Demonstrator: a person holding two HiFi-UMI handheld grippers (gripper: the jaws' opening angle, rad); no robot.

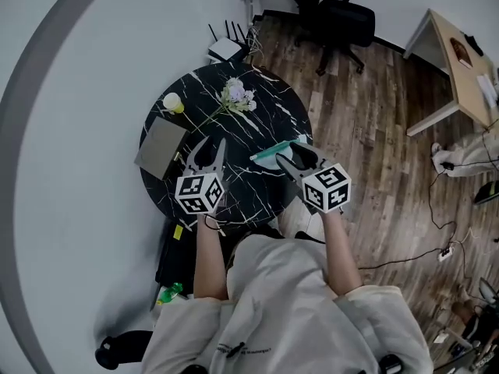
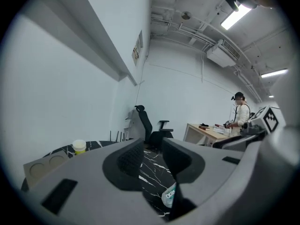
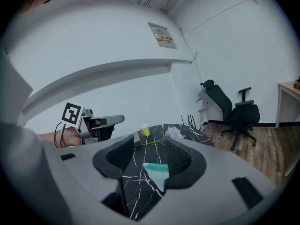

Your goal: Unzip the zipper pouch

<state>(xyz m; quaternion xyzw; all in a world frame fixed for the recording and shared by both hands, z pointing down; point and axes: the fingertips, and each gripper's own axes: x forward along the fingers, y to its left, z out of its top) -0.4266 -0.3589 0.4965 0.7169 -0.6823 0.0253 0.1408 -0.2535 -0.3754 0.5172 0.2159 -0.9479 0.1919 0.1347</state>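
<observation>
The teal zipper pouch (image 1: 273, 151) lies flat on the black marble table (image 1: 257, 92), right of centre in the head view, just ahead of the tips of my right claw (image 1: 289, 157). In the right gripper view the pouch shows through the gap between that claw's spread jaws, which grip nothing. My left claw (image 1: 209, 148) hangs over the table's near left part, its jaws also apart and empty. Both forearms reach forward from the lower frame.

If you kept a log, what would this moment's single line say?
stage: pre-grasp | left gripper: open, empty | right gripper: open, aimed at zipper pouch | pouch: flat on table, untouched
</observation>
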